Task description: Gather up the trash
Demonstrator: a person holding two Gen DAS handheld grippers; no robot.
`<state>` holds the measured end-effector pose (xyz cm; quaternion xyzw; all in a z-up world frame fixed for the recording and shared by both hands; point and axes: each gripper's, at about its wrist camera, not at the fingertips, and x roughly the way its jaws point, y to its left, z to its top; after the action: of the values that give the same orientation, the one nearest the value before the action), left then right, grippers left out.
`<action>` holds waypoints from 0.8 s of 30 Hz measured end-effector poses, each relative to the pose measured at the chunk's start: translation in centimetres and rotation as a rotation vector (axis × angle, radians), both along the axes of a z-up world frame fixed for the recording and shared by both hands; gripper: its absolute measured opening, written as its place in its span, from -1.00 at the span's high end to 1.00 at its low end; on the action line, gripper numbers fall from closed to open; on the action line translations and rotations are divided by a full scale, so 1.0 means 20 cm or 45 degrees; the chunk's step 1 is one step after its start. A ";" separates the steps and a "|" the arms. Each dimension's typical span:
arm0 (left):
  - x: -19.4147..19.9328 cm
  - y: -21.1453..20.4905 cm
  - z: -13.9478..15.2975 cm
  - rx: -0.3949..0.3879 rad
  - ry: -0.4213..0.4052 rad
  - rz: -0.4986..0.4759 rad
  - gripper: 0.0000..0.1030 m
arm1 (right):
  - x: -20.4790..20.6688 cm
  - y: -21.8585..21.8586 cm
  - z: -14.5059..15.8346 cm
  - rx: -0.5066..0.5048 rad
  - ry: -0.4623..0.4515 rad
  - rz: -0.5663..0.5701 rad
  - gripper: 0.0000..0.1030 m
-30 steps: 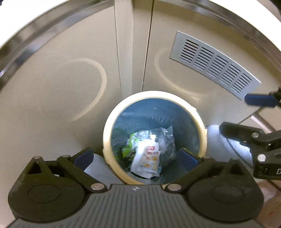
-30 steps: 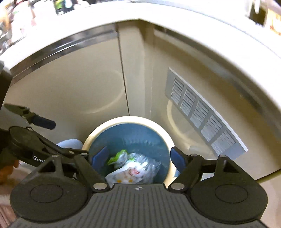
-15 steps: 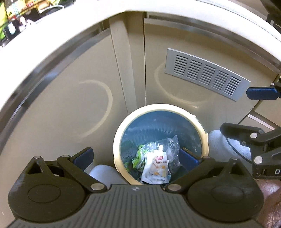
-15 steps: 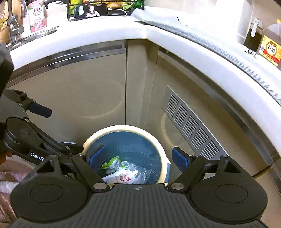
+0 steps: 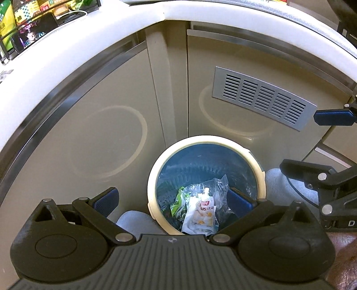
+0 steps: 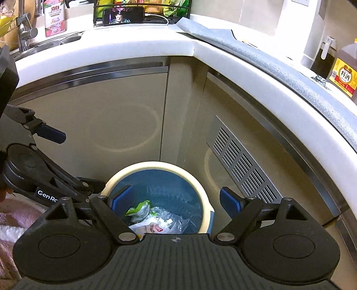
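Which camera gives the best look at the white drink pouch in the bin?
The left wrist view: the white drink pouch lies nearly whole inside the bin. In the right wrist view, the gripper's body hides its lower part.

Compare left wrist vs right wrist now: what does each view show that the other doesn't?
Left wrist only: the right gripper at the frame's right edge, jaws open, and the pouch's full front with its spout.

Right wrist only: the left gripper at the left edge, jaws open, plus the countertop: faucet, cooking wine bottle, grey mat.

Both: the trash bin in the cabinet corner with the pouch, green wrapper and clear plastic inside, the vent grille, and the phone.
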<state>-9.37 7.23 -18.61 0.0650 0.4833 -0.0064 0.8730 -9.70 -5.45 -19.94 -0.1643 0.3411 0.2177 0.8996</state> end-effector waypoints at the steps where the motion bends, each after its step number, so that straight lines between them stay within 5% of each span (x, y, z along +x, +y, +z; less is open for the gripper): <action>1: 0.00 0.00 0.00 -0.001 0.001 0.000 -0.99 | 0.00 0.00 0.00 -0.001 0.000 0.001 -0.67; 24: 0.01 -0.01 -0.03 0.005 0.012 -0.017 -0.99 | 0.01 0.00 -0.01 -0.003 0.010 -0.003 -0.67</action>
<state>-9.25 6.97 -19.22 0.0699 0.4870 -0.0119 0.8705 -9.41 -5.47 -20.22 -0.1642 0.3450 0.2168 0.8983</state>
